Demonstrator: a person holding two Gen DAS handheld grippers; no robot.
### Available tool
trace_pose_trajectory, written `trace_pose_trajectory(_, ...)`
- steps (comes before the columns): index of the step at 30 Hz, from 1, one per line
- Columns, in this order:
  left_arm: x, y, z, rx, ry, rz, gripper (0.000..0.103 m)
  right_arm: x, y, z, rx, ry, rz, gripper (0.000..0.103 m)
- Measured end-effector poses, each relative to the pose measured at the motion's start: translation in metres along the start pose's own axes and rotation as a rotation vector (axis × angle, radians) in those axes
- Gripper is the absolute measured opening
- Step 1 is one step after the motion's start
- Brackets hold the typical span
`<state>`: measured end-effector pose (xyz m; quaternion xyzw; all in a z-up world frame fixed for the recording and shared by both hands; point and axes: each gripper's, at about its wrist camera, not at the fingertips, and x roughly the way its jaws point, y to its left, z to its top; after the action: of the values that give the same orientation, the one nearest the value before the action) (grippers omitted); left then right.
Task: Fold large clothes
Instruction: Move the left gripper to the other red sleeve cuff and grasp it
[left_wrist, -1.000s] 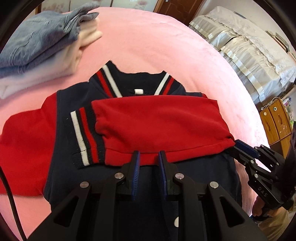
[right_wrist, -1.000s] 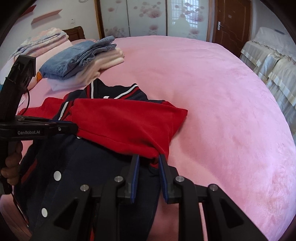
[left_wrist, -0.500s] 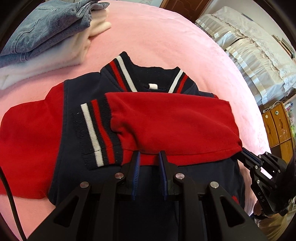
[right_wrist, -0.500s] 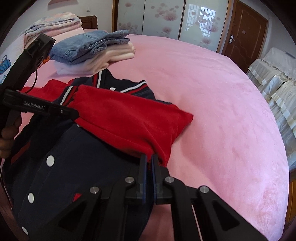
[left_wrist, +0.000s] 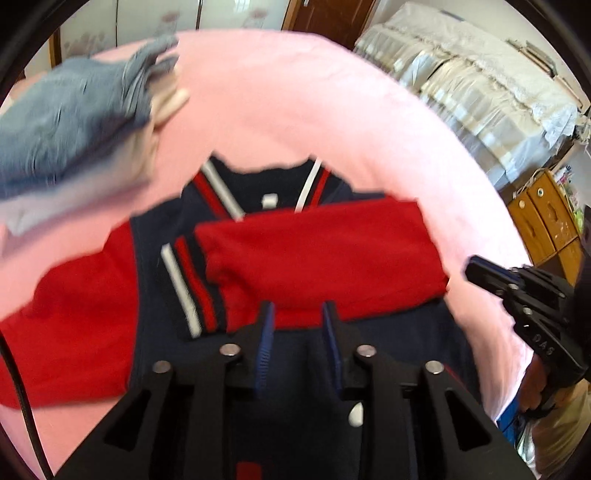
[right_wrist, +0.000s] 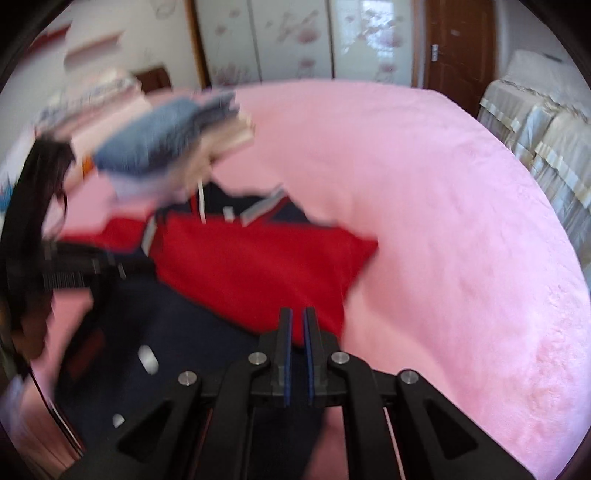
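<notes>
A wooden door (right_wrist: 458, 48) and a wooden cabinet (left_wrist: 546, 225) stand beyond the pink bed (right_wrist: 443, 221).

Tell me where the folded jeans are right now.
The folded jeans top a clothes stack on the pink bed, upper left in both wrist views, beyond the red-and-navy jacket collar.

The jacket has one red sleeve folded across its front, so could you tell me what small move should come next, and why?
Probably take the left gripper, its fingers just opened and empty, to the other red sleeve: it lies spread on the pink bed.
</notes>
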<state>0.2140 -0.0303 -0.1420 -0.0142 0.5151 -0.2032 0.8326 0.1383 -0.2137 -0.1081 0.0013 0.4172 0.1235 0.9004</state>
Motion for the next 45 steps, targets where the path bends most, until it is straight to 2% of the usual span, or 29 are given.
trace_pose_trajectory(3, 0.012, 0.000, 0.012, -0.041, -0.030, 0.036, 0.033, 0.024, 0.010, 0.016, 0.042, 0.010, 0.040, 0.006)
trace_pose_trajectory(6, 0.035, 0.012, 0.013, -0.090, 0.009, 0.083, 0.033, 0.062, 0.020, 0.020, 0.072, 0.074, 0.091, 0.006)
trace_pose_trajectory(8, 0.046, 0.025, 0.007, -0.110, 0.040, 0.084, 0.032, 0.081, 0.020, 0.016, 0.073, 0.123, 0.048, 0.006)
trace_pose_trajectory(9, 0.046, 0.029, 0.003, -0.116, 0.039, 0.066, 0.031, 0.086, 0.015, 0.013, 0.071, 0.132, -0.006, 0.005)
trace_pose_trajectory(12, 0.040, 0.038, -0.001, -0.122, 0.024, 0.011, 0.031, 0.079, -0.017, 0.006, 0.133, 0.110, -0.096, 0.001)
trace_pose_trajectory(15, 0.039, 0.043, 0.001, -0.144, 0.023, -0.017, 0.031, 0.067, -0.046, -0.002, 0.218, 0.113, -0.103, 0.003)
trace_pose_trajectory(16, 0.037, 0.044, -0.001, -0.144, 0.019, -0.016, 0.031, 0.063, -0.051, -0.004, 0.233, 0.114, -0.103, 0.008)
trace_pose_trajectory(17, 0.034, 0.042, 0.001, -0.140, 0.012, -0.002, 0.032, 0.059, -0.053, -0.005, 0.242, 0.112, -0.102, 0.009)
trace_pose_trajectory(20, 0.020, 0.033, 0.003, -0.127, -0.004, 0.025, 0.051, 0.043, -0.051, -0.005, 0.262, 0.087, -0.084, 0.009)
trace_pose_trajectory(21, 0.012, 0.030, 0.005, -0.120, -0.018, 0.031, 0.059, 0.039, -0.046, -0.003, 0.259, 0.067, -0.086, 0.009)
trace_pose_trajectory(26, -0.042, 0.018, 0.007, -0.096, -0.113, 0.082, 0.062, 0.017, -0.013, 0.014, 0.230, 0.022, -0.034, 0.009)
trace_pose_trajectory(28, -0.063, 0.020, 0.006, -0.101, -0.139, 0.114, 0.073, 0.010, 0.004, 0.022, 0.224, 0.004, -0.001, 0.010)
trace_pose_trajectory(31, -0.101, 0.032, 0.000, -0.123, -0.194, 0.169, 0.079, -0.003, 0.031, 0.031, 0.223, -0.015, 0.048, 0.011)
trace_pose_trajectory(32, -0.116, 0.039, -0.005, -0.136, -0.213, 0.176, 0.080, -0.008, 0.040, 0.033, 0.219, -0.023, 0.061, 0.012)
trace_pose_trajectory(33, -0.124, 0.045, -0.008, -0.148, -0.221, 0.182, 0.081, -0.013, 0.051, 0.036, 0.208, -0.033, 0.069, 0.018)
trace_pose_trajectory(34, -0.136, 0.054, -0.014, -0.169, -0.232, 0.194, 0.081, -0.015, 0.061, 0.039, 0.197, -0.043, 0.071, 0.030)
trace_pose_trajectory(36, -0.152, 0.070, -0.023, -0.206, -0.244, 0.205, 0.081, -0.023, 0.084, 0.043, 0.168, -0.073, 0.079, 0.042)
trace_pose_trajectory(41, -0.178, 0.129, -0.062, -0.330, -0.259, 0.218, 0.081, -0.030, 0.136, 0.047, 0.092, -0.101, 0.109, 0.043)
trace_pose_trajectory(45, -0.174, 0.175, -0.093, -0.447, -0.259, 0.208, 0.081, -0.021, 0.170, 0.047, 0.049, -0.104, 0.124, 0.043)
